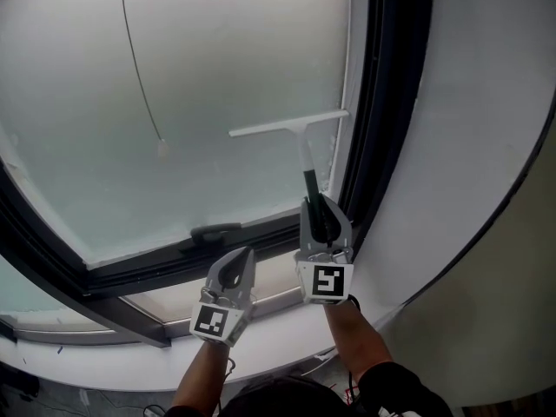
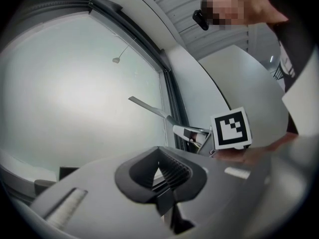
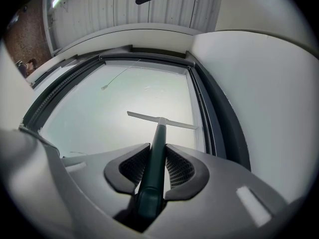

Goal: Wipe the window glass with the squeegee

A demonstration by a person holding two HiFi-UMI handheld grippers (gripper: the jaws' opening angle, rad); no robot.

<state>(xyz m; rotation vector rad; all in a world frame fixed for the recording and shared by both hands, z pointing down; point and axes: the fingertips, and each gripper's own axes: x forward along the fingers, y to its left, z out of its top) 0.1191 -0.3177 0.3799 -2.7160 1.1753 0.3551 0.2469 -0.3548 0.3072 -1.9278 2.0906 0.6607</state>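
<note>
The right gripper clamps the squeegee by its handle so the blade lies against the window glass near the frame — the left gripper, closed on nothing, hangs aside.

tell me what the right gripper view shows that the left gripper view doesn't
Only the right gripper view: the right gripper shut on the squeegee's dark green handle, seen straight down the shaft. Only the left gripper view: the left gripper, jaws together and empty, plus the right gripper's marker cube from the side. Both: the squeegee blade across the window glass, the hanging cord and the dark window frame.
</note>
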